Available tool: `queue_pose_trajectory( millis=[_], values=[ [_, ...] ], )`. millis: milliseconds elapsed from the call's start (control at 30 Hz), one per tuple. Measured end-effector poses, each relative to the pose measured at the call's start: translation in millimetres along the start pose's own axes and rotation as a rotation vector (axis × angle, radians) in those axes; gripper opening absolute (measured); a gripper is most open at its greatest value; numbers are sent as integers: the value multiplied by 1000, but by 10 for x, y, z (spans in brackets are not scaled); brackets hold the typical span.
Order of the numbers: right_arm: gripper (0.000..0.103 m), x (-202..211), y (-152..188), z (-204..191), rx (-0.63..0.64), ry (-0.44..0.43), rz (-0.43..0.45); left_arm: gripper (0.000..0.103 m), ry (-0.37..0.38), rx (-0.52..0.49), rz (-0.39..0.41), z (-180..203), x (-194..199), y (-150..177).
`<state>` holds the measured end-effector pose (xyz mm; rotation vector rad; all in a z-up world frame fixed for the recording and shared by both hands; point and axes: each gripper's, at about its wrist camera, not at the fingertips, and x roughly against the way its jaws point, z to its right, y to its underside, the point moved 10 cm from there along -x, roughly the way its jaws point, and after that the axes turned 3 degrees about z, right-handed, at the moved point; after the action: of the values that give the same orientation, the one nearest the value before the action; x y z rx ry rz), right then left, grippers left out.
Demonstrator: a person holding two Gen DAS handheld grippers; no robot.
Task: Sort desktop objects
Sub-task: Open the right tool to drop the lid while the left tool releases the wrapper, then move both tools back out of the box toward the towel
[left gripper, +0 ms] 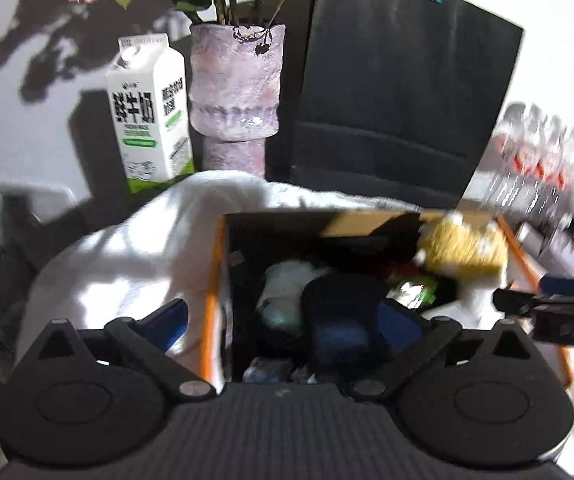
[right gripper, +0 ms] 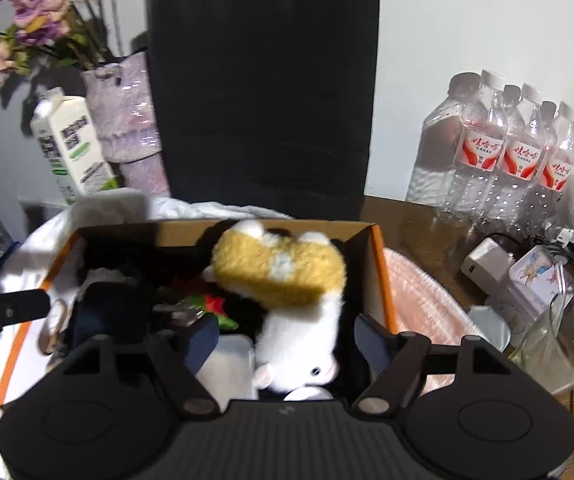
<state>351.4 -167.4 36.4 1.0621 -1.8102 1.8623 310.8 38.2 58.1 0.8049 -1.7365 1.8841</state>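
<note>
1. Plush toy [right gripper: 287, 280]: yellow and white, head down inside the cardboard box [right gripper: 381, 264], against its right wall. You had it between the right gripper [right gripper: 287, 340] fingers, which stood spread and clear of the fur.
2. Dark pouch [left gripper: 343, 316]: in the box, left of the toy. Your left gripper [left gripper: 287, 320] stood wide apart over it, holding nothing.
3. Advice: you did well to lift both grippers straight up, clear of the box rim.
4. White cloth [left gripper: 127, 256]: under the box.
5. Milk carton [left gripper: 151, 112], vase [left gripper: 235, 92], black bag [left gripper: 403, 92]: behind the box.
6. Water bottles [right gripper: 515, 152]: behind the box, to its right.
</note>
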Motion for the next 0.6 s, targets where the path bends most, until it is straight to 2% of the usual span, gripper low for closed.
queue_pose_trajectory(
  millis=[67,133,233,333,467,600],
  values=[
    [75,108,84,-12,3,-20,14,103,-36,-66,28,-8,102,125],
    [75,258,199,-26,1,-32,34,103,-43,-92,74,-8,277,257],
    [76,582,437,-64,2,-63,89,103,15,-93,124,20,580,536],
    [83,911,765,-120,13,-101,142,103,73,-114,151,77,881,907],
    [83,1309,1271,-214,11,-151,183,103,135,-120,212,153,1293,1357],
    [84,1639,1759,-325,36,-163,199,103,183,-82,273,159,1682,1727]
  ],
)
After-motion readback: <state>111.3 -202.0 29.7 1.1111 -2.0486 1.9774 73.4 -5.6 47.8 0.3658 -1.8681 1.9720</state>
